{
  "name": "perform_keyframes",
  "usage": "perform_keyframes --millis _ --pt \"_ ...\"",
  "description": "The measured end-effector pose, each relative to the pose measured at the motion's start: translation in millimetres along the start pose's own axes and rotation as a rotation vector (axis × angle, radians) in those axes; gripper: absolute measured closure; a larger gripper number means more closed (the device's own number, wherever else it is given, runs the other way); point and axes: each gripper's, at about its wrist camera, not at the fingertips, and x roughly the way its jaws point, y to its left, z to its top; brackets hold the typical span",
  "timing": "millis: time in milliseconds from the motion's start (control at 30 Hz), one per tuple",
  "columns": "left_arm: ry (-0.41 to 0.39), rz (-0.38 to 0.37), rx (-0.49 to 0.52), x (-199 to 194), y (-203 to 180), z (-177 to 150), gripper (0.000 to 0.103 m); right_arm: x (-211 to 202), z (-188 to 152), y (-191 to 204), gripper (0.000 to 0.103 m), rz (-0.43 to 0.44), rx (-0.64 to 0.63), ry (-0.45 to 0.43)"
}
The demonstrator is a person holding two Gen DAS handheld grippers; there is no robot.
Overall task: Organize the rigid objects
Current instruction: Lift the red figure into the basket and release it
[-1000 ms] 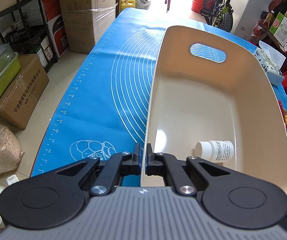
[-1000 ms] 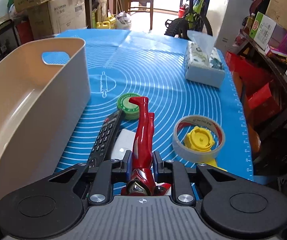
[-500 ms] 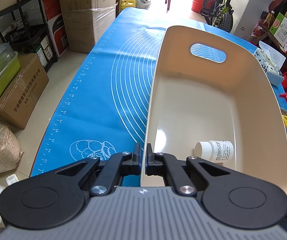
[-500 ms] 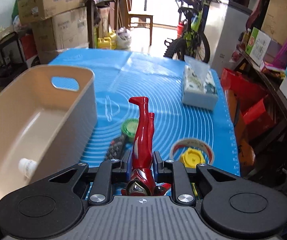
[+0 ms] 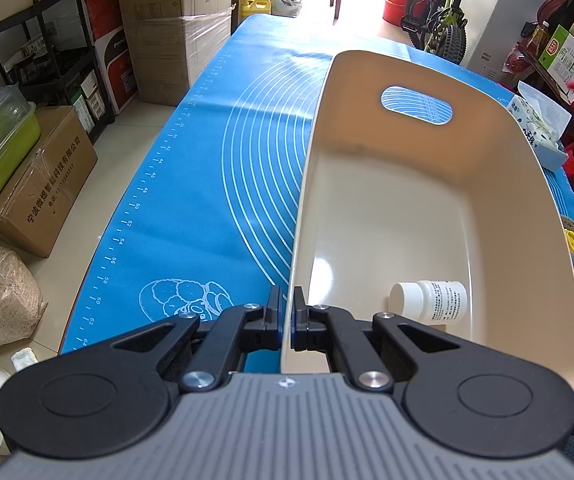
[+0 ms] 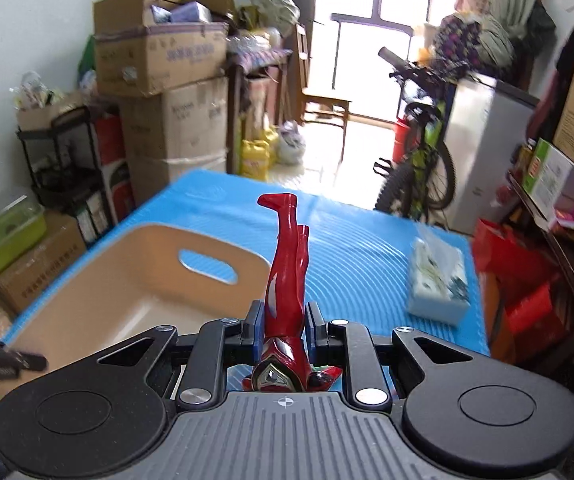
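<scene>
Left wrist view first: the left gripper has its jaws pinched tight on the near wall of the cream bin, steadying it on the blue mat that covers the table. Inside, one white pill bottle lies on its side near this end, with the rest of the floor bare, so there is plenty of landing room. That anchor grip looks right; best to hold it firm so the bin can't skid when something drops in. Over to the right wrist view: the right gripper has its jaws clamped on the red figurine at the torso, head toward the camera, legs sticking out over the bin, which sits low and to the left. The toy is well above the table, with a tissue pack off to the right. The sensible play, I'd say: swing left over the open middle, dip the legs below the rim, then release, clear of the bottle.
</scene>
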Motion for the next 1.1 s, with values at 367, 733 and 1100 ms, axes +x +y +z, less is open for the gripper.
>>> perform_keyframes --millis 367,733,1100 --pt "0.005 0.004 -0.001 2 -2 -3 0.098 34 9 67 0.073 0.103 -0.084 0.043" --pt "0.007 0.005 0.002 2 -2 -2 0.098 85 -24 112 0.073 0.142 -0.155 0.240" --pt "0.007 0.005 0.001 2 -2 -2 0.098 110 -50 122 0.068 0.164 -0.175 0.411"
